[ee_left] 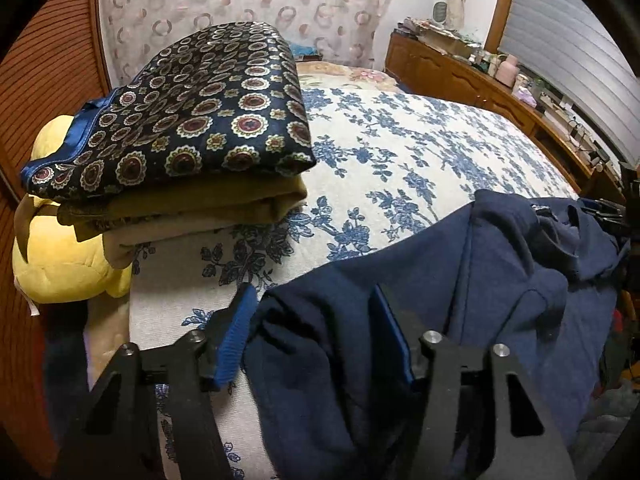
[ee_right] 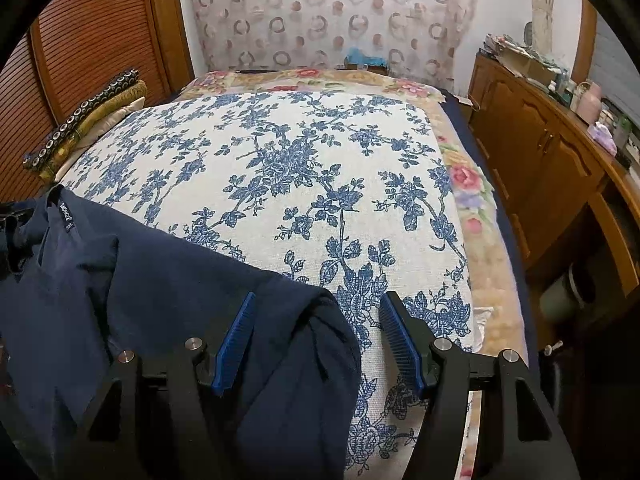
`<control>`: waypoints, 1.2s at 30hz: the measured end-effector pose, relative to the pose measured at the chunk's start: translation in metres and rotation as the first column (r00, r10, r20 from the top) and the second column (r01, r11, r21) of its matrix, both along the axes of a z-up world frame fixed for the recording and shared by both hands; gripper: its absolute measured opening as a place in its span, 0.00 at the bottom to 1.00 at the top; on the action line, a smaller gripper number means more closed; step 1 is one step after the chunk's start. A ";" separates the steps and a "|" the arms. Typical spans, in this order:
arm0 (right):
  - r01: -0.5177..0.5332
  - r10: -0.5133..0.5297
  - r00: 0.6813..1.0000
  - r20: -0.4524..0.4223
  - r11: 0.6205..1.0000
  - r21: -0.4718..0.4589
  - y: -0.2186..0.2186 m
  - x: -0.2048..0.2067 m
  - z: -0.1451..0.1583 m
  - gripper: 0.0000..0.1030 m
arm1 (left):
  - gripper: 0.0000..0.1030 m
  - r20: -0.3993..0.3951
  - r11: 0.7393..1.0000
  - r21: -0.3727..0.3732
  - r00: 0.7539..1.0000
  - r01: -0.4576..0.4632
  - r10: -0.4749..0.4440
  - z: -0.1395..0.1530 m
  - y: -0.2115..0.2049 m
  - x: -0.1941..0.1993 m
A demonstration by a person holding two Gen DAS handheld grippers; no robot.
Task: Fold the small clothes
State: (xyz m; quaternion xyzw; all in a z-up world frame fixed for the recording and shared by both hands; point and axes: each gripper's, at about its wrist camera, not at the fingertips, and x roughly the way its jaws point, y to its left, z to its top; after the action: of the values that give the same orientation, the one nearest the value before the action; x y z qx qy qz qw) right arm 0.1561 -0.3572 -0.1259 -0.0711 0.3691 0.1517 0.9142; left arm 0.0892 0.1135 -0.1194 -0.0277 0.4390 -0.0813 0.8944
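Navy shirt (ee_left: 460, 280) lies crumpled at the near edge of the floral bedspread (ee_right: 280, 160). Left gripper (ee_left: 312, 332) and right gripper (ee_right: 318, 332) both stand part open, shirt folds between the jaws, nothing clamped

Blue-flowered white bedspread (ee_right: 280, 184) fills the middle, our landmark. Under it, peeking out along its far and right edges, a beige blanket (ee_right: 468, 184) with pink roses. Beyond the bedspread's far end hangs a pale curtain (ee_right: 328, 12) dotted with rings. To the bedspread's right runs a wooden cabinet (ee_right: 532, 152), its top crowded with boxes and a pink bottle (ee_right: 592, 100). Left of the bedspread, a slatted wooden door (ee_right: 92, 44). At the bedspread's near-left corner, a yellow plush toy (ee_left: 60, 256)
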 end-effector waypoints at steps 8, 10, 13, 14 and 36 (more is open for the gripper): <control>-0.044 0.044 0.999 -0.016 0.999 -0.003 0.003 -0.004 0.000 0.62 | 0.37 -0.009 0.999 -0.035 1.000 0.018 -0.018 0.002 0.001 -0.002; -0.078 0.078 0.997 -0.017 0.997 -0.008 0.006 -0.009 0.000 0.47 | 0.30 -0.011 0.998 -0.053 1.000 0.028 -0.029 0.002 0.001 -0.004; -0.121 0.121 0.992 -0.028 0.993 -0.002 0.009 -0.015 0.001 0.21 | 0.17 -0.008 0.997 -0.063 0.999 0.037 -0.038 0.003 -0.002 -0.006; -0.135 0.135 0.990 -0.031 0.991 0.003 0.011 -0.017 0.001 0.14 | 0.14 -0.002 0.997 -0.064 0.999 0.034 -0.034 0.004 -0.003 -0.007; -0.268 0.170 0.874 0.455 0.950 0.161 -0.025 -0.211 0.174 0.07 | 0.10 0.538 0.969 -0.188 0.842 0.160 -0.035 0.201 -0.022 -0.136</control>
State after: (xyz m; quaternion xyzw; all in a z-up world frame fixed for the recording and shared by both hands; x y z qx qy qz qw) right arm -0.0551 -0.3824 0.0482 -0.0437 0.1259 0.2747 0.9522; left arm -0.0468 0.0917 0.0818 -0.0829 0.1634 -0.1806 0.9664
